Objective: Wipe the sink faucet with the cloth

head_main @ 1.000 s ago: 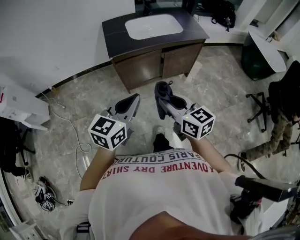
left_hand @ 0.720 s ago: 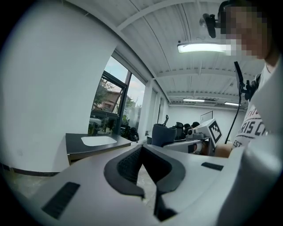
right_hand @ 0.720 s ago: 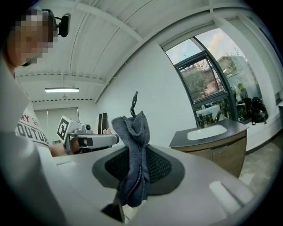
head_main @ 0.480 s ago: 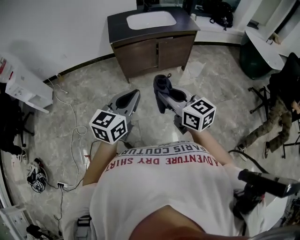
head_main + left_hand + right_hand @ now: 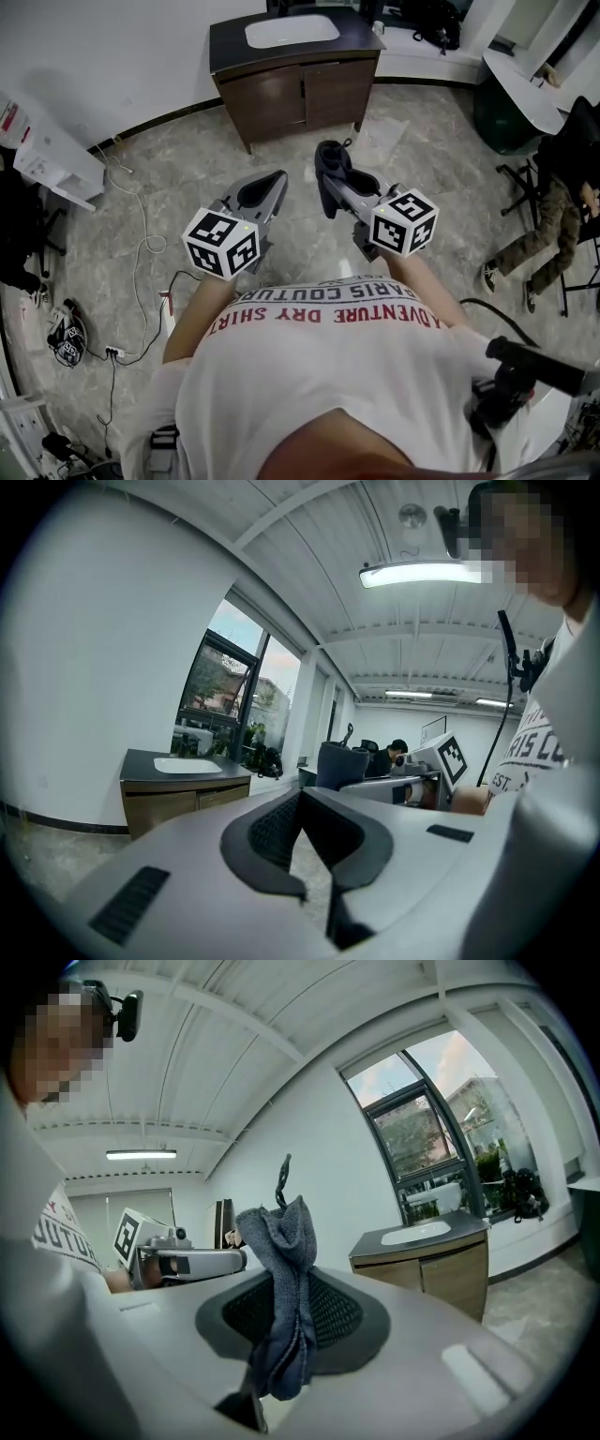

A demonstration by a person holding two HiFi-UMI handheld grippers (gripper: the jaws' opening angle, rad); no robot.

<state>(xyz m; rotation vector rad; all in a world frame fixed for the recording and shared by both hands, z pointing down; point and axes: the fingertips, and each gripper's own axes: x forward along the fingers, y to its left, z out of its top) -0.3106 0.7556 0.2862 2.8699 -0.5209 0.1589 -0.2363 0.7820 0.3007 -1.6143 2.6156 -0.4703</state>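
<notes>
The person stands over a white printed shirt (image 5: 319,375) that fills the bottom of the head view. Both forearms reach forward and slightly inward at waist height, well above the marble floor (image 5: 187,187).

The left gripper (image 5: 277,178) sits left of centre with its marker cube nearest the body. Its jaws meet at the tips and nothing is between them. The right gripper (image 5: 333,187), just beside it, is level with it and angled toward it. Its jaws are clamped on the cloth (image 5: 284,1269), a dark grey-blue bundle that stands up past the tips and hangs down behind them.

Farther off, in the upper middle of the head view, a dark wooden cabinet (image 5: 300,84) carries the white sink (image 5: 292,31), well apart from both grippers. The faucet cannot be made out in any view.

Only the head view shows the cable (image 5: 141,253) trailing across the floor at left and a seated person (image 5: 553,225) at the right edge. Only the gripper views show the tall window (image 5: 422,1138) behind the cabinet and the ceiling light (image 5: 422,572). Each gripper view also shows the other gripper side-on.
</notes>
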